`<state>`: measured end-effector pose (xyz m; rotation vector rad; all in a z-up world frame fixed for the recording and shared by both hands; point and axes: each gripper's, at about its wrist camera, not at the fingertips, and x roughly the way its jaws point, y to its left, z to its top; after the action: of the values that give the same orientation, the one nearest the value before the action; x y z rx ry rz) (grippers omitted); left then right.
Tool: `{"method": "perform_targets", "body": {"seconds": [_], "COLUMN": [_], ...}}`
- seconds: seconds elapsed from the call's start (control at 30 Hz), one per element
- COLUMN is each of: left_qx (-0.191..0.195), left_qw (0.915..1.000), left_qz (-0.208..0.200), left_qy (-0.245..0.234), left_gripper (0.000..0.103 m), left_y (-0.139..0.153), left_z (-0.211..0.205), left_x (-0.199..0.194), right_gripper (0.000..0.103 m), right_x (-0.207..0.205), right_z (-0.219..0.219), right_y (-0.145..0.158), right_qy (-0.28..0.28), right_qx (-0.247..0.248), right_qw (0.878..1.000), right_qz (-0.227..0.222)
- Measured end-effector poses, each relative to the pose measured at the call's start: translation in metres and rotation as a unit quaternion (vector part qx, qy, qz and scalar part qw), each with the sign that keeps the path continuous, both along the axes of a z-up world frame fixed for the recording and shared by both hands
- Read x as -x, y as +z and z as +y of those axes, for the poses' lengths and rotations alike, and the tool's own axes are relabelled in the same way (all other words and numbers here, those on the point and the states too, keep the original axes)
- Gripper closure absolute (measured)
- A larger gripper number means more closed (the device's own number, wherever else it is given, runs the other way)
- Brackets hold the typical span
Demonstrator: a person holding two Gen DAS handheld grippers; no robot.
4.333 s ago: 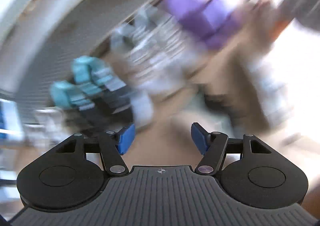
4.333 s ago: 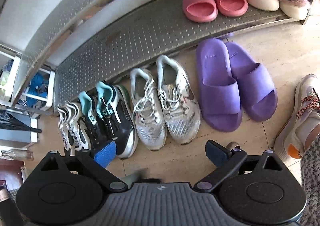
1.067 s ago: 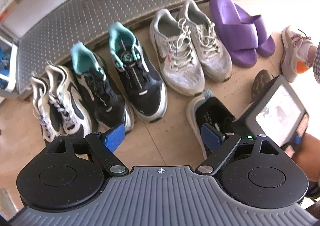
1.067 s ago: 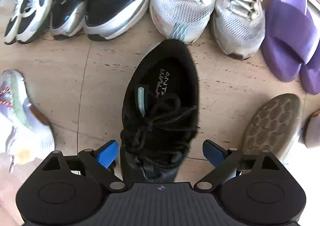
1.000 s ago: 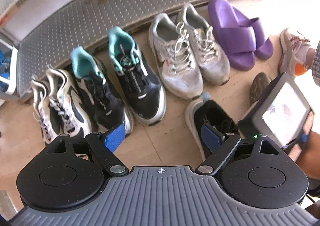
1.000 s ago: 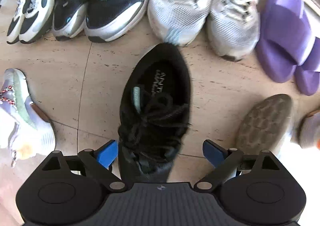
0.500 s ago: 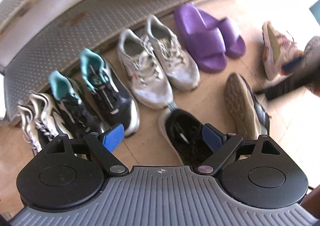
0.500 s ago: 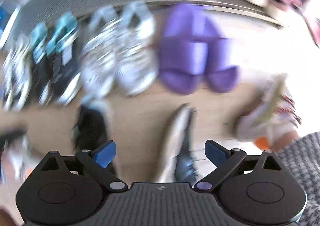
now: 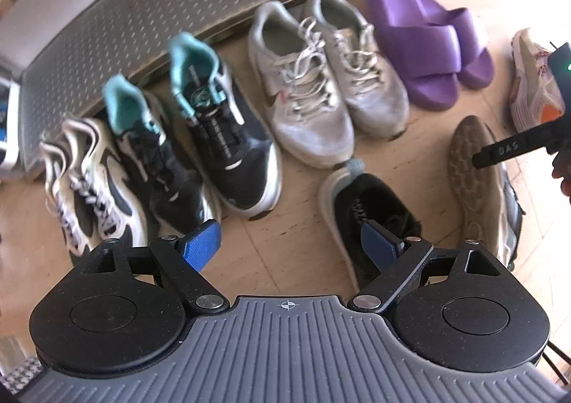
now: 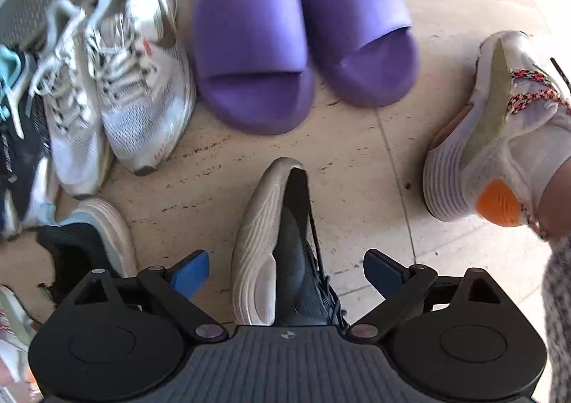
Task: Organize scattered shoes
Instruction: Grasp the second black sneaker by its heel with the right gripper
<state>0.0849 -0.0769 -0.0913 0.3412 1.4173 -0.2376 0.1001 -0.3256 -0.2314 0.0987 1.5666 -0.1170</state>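
Note:
An upright black sneaker (image 9: pixel 371 203) stands on the tiled floor, apart from the shoe row. In the left wrist view my left gripper (image 9: pixel 291 244) hangs open above the floor, with its right finger over that sneaker's opening. A second black sneaker (image 10: pixel 285 242) lies on its side with its pale sole (image 9: pixel 474 167) showing. My right gripper (image 10: pixel 285 271) is open and straddles it from above. Neither pad touches the shoe. The upright sneaker (image 10: pixel 82 242) shows at the left of the right wrist view.
Along a metal step (image 9: pixel 107 21) stands a row: white-black sneakers (image 9: pixel 89 181), black-teal sneakers (image 9: pixel 221 139), grey sneakers (image 9: pixel 303 92), purple slides (image 10: pixel 257 46). A person's foot in a white sneaker (image 10: pixel 499 135) stands at right. Bare tile (image 10: pixel 357 160) lies between.
My right gripper has swung right, from over the upright black sneaker to over the tipped one, and has rolled. My left gripper has sunk slightly toward the upright black sneaker.

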Motion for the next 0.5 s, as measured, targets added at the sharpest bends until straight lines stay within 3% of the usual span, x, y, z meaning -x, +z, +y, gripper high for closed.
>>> {"method": "perform_targets", "body": {"seconds": [0.17,0.23,0.33,0.5], "left_qx": [0.012,0.014,0.015,0.029], "left_qw": [0.9998,0.9997,0.9995,0.9986], "left_qz": [0.015,0.016,0.015,-0.008], "left_qy": [0.0,-0.007,-0.024,-0.042], "left_gripper": [0.013,0.013,0.013,0.013], "left_y": [-0.002,0.0,0.002,0.019], "left_z": [0.001,-0.002,-0.006,-0.014], "left_x": [0.003,0.004,0.008,0.013], "right_gripper": [0.011,0.051,0.055,0.059], "right_x": [-0.007,-0.006,-0.005,0.012], "right_z": [0.019,0.025,0.03,0.046], "right_y": [-0.027,-0.029,-0.016,0.045], "right_qy": [0.045,0.074,0.085,0.133], "right_qx": [0.048,0.059,0.034,0.017], "right_qw": [0.998,0.995,0.996,0.99], "right_qz": [0.017,0.014,0.013,-0.038]}}
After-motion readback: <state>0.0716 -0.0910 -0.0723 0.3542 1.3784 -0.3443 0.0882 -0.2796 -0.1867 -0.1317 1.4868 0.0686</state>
